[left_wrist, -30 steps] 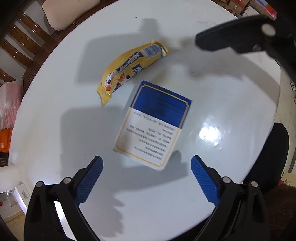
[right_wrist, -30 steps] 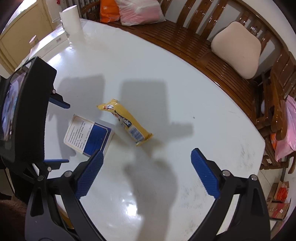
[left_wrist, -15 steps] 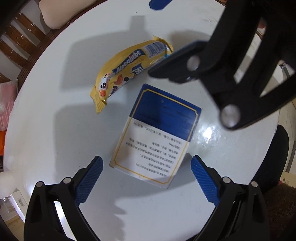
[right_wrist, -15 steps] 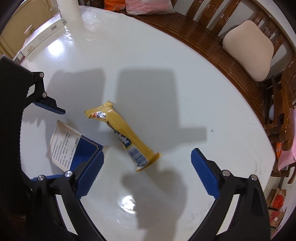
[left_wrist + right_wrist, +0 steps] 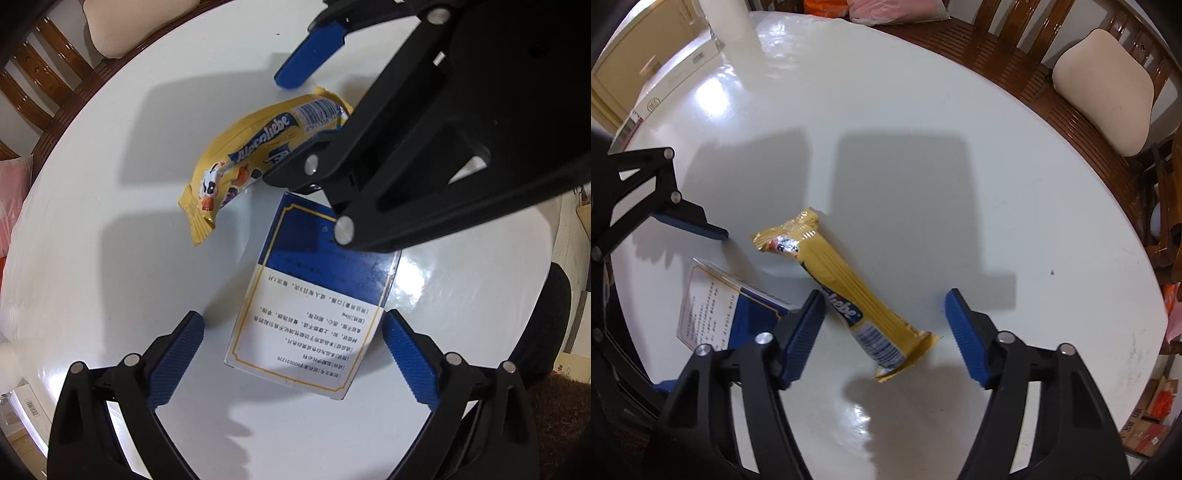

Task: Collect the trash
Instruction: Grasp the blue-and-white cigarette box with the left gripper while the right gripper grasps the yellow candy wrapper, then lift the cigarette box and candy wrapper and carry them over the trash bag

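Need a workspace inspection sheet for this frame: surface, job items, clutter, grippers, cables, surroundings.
Surface: round white table, glossy, glare patches.
Job's things: yellow candy wrapper lying flat; blue-and-white box beside it, apart.
Clutter: white carton and white roll at the far edge.
Grippers: left hand-held gripper open, straddling the box; right hand-held gripper open around the wrapper's barcode end, jaws just been closing, pads not touching yet.
Cables: nothing seen.
Surroundings: wooden bench with beige cushion, pink bag.

Right tongs just been closing, blue pads either side of the yellow candy wrapper but not touching it, blue-and-white box beside it, white worktop underneath
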`<state>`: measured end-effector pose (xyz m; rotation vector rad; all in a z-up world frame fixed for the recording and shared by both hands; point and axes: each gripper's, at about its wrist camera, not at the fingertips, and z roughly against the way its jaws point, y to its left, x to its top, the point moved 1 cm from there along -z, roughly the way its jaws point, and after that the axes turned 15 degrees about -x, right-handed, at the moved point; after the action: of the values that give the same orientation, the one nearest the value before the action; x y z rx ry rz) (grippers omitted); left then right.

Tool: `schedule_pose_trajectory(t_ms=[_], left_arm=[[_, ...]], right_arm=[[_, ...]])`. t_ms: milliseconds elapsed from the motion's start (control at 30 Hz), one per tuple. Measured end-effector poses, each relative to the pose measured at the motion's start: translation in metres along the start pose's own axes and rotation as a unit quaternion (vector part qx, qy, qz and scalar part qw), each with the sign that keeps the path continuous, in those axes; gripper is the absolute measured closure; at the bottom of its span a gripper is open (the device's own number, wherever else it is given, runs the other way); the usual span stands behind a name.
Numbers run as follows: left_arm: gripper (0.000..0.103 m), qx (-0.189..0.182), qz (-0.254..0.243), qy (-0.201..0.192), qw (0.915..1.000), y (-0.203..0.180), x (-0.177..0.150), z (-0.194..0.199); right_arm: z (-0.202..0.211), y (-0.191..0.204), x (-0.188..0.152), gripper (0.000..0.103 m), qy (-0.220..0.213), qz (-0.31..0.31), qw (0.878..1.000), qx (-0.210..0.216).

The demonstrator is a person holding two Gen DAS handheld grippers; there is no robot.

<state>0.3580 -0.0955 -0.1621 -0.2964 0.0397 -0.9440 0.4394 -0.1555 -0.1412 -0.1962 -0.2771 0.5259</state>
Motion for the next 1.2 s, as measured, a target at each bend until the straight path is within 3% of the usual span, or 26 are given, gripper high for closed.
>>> schedule_pose_trajectory(t_ms=[67,200,333,367,800,1200], left_arm=[[0.009,0.001,0.005,-0.008,1.0000,0.002,-0.001,0.001],[0.011,0.003,0.011,-0.021,0.9997,0.001,-0.001,0.003],[0.029,0.004,0.012,-0.032,0.9994,-0.004,0.000,0.007],[0.034,0.004,0.013,-0.036,0.9993,-0.006,-0.001,0.009],[0.038,0.010,0.076,-0.059,0.9953,-0.009,-0.014,0.011],[0.039,0.024,0.119,-0.121,0.9852,-0.020,-0.046,0.064]], right_arm=[[0.002,0.001,0.001,0.047,-0.005,0.001,1.000,0.001],[0.004,0.001,0.002,0.070,-0.011,-0.007,1.000,0.001],[0.003,0.002,0.004,0.083,-0.012,-0.020,1.000,-0.006],[0.003,0.002,0.004,0.084,-0.011,-0.025,1.000,-0.007],[0.015,-0.002,-0.008,0.087,-0.009,-0.069,0.997,-0.038],[0.092,0.011,-0.056,0.087,-0.042,-0.088,0.993,-0.074]])
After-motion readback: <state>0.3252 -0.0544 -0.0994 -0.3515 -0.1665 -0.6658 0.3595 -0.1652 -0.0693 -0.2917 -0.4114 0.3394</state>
